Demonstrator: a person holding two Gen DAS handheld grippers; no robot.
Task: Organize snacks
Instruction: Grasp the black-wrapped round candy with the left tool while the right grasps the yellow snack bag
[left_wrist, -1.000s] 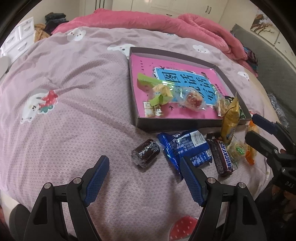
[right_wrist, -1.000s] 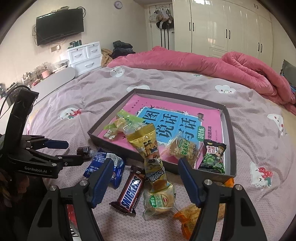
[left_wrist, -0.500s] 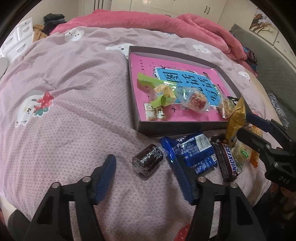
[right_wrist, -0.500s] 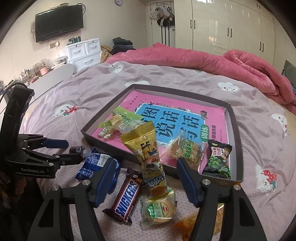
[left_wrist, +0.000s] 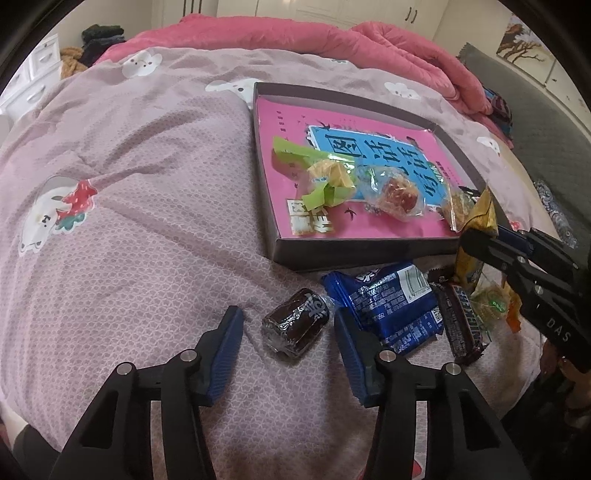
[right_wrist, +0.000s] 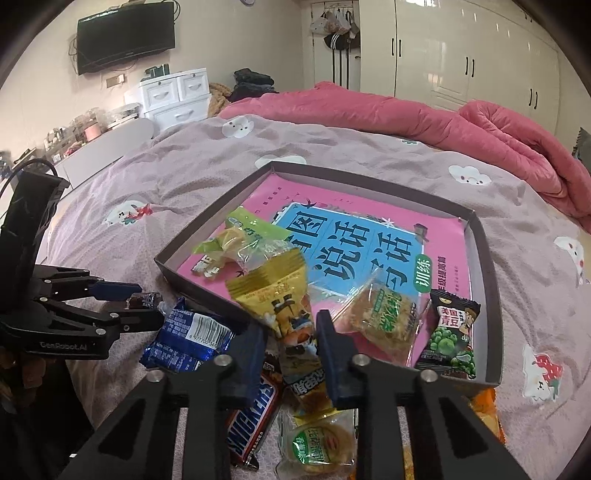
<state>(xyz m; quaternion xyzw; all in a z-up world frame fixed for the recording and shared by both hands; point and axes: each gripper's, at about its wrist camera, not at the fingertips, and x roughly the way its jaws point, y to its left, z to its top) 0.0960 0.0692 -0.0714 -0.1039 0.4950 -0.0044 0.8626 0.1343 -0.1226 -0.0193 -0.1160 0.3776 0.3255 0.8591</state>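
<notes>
A shallow dark tray (left_wrist: 351, 251) (right_wrist: 491, 295) with a pink printed sheet lies on the bed and holds several snacks. In front of it lies a brown wrapped candy (left_wrist: 295, 325) (right_wrist: 144, 300). My left gripper (left_wrist: 288, 314) (right_wrist: 147, 302) straddles it with its jaws closing, and small gaps still show beside the pads. My right gripper (right_wrist: 291, 325) (left_wrist: 476, 236) is closing on a yellow snack packet (right_wrist: 273, 295) (left_wrist: 480, 218), and both pads press its middle. The packet stands tilted over the tray's front rim.
Loose on the quilt by the tray are a blue packet (left_wrist: 388, 306) (right_wrist: 188, 336), a Snickers bar (left_wrist: 461, 321) (right_wrist: 255, 417), a round pastry (right_wrist: 317, 443) and an orange packet (right_wrist: 484, 402). A pink duvet (left_wrist: 332, 40) lies behind.
My left jaws have narrowed around the brown candy. My right jaws have come together onto the yellow packet, and that gripper has edged closer to the tray.
</notes>
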